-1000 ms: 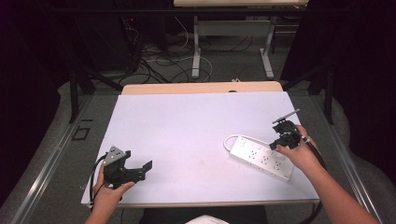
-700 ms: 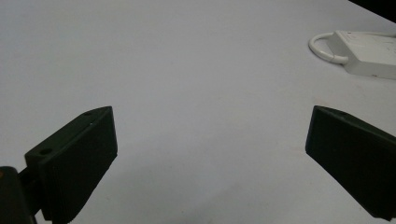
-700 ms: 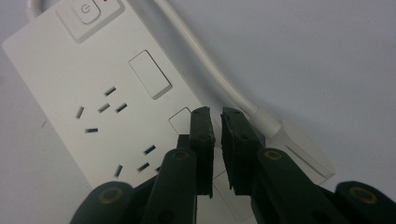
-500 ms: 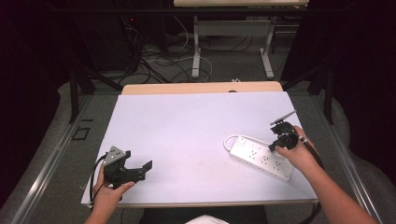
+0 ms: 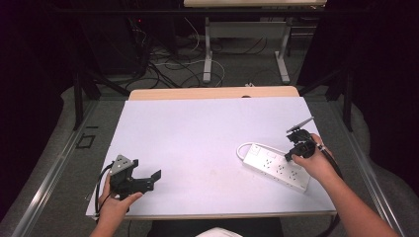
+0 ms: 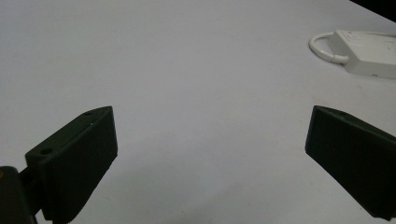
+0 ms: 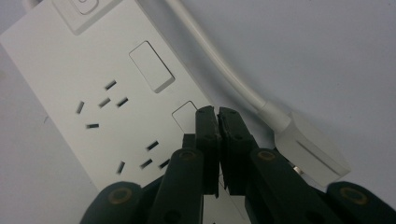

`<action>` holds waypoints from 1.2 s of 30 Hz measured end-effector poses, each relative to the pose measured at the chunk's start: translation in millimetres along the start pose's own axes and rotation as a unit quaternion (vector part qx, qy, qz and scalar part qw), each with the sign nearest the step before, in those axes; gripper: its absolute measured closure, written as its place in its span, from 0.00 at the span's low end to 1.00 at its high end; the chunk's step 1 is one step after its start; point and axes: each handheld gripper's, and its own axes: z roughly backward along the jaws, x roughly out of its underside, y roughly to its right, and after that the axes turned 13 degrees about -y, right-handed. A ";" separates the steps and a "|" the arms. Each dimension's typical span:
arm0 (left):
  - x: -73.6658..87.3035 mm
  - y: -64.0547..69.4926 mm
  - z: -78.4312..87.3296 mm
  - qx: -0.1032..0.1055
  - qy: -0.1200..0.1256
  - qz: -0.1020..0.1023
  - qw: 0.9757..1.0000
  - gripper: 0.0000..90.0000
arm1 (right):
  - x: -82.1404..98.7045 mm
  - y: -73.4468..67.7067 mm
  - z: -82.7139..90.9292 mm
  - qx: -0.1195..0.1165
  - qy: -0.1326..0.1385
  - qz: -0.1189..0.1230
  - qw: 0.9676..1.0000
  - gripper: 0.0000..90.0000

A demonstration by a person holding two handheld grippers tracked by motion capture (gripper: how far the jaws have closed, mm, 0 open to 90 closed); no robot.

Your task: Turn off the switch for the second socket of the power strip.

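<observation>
A white power strip (image 5: 274,167) lies at an angle on the right of the white table (image 5: 197,133). My right gripper (image 5: 292,154) points down over its near-right end. In the right gripper view the right gripper (image 7: 218,114) is shut, its jaws having just closed pad to pad with nothing between them, their tips over the strip's (image 7: 107,79) face beside a small rectangular button. The strip's white plug (image 7: 314,148) and cable (image 7: 224,65) lie right of the jaws. My left gripper (image 5: 148,177) rests at the front left, and the left gripper (image 6: 212,114) stands wide open over bare table.
The strip (image 6: 369,49) with its cable loop shows far off in the left gripper view. A wooden board edge (image 5: 212,93) borders the table's far side. Beyond it, loose cables (image 5: 168,64) and desk legs (image 5: 208,49) stand on the floor. Metal rails (image 5: 49,177) flank the table.
</observation>
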 end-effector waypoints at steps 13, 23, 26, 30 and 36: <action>0.0 0.6 -0.3 0.000 0.001 -0.001 1.000 0.02 | 2.6 1.0 -2.5 0.001 -0.003 -0.002 1.000 1.00; -0.3 0.9 -0.7 0.000 0.000 0.000 1.000 0.02 | 6.6 5.9 -3.3 -0.015 0.012 -0.010 1.000 1.00; -0.2 0.9 -0.8 0.000 0.001 0.000 1.000 0.02 | 6.9 5.9 -3.2 -0.015 0.014 -0.010 1.000 1.00; -0.2 0.6 -0.3 0.000 0.000 -0.001 1.000 0.02 | 7.3 6.0 -2.5 -0.012 0.014 -0.011 1.000 0.98; -0.2 0.1 -0.4 -0.001 0.000 -0.001 1.000 0.02 | 8.1 8.1 -2.4 -0.013 0.019 -0.005 1.000 0.96</action>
